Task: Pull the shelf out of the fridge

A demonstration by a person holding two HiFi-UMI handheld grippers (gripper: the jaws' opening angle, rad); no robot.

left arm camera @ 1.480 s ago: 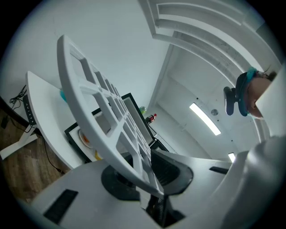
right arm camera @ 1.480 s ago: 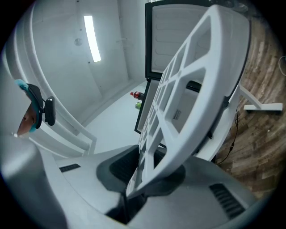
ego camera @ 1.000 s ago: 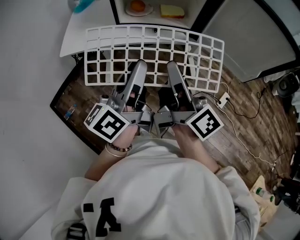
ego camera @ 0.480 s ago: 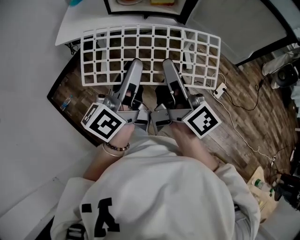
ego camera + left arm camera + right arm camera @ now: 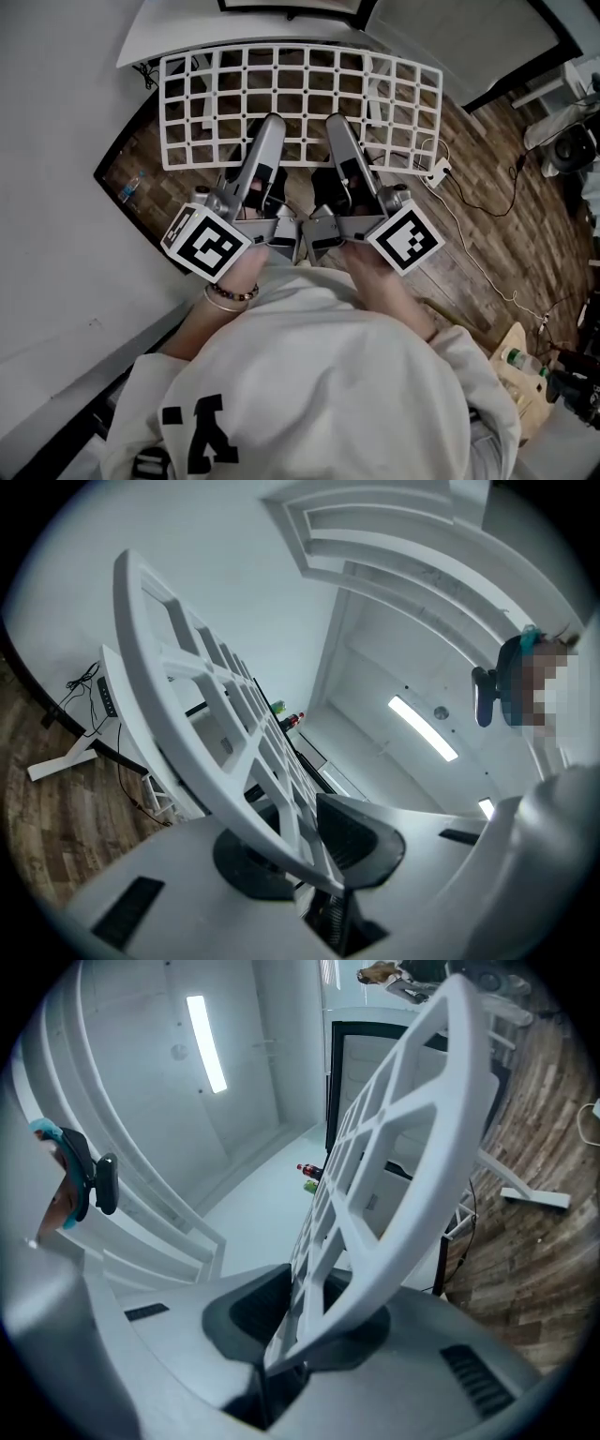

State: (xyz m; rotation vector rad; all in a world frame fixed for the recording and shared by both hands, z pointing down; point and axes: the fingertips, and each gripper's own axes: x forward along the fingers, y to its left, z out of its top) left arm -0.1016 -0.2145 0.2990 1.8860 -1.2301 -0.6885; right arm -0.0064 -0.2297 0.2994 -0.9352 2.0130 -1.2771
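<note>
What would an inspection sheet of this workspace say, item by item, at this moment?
surface: brown wooden plank floor; no table under the work.
job's things: white plastic grid shelf, held in the air above the floor.
clutter: clear bottle with green cap, at lower right.
grippers: left gripper and right gripper, side by side, both shut on the shelf's near rim.
cables: thin white cable lying across the floor, running from a small white plug block under the shelf's right corner.
surroundings: white wall at left.
</note>
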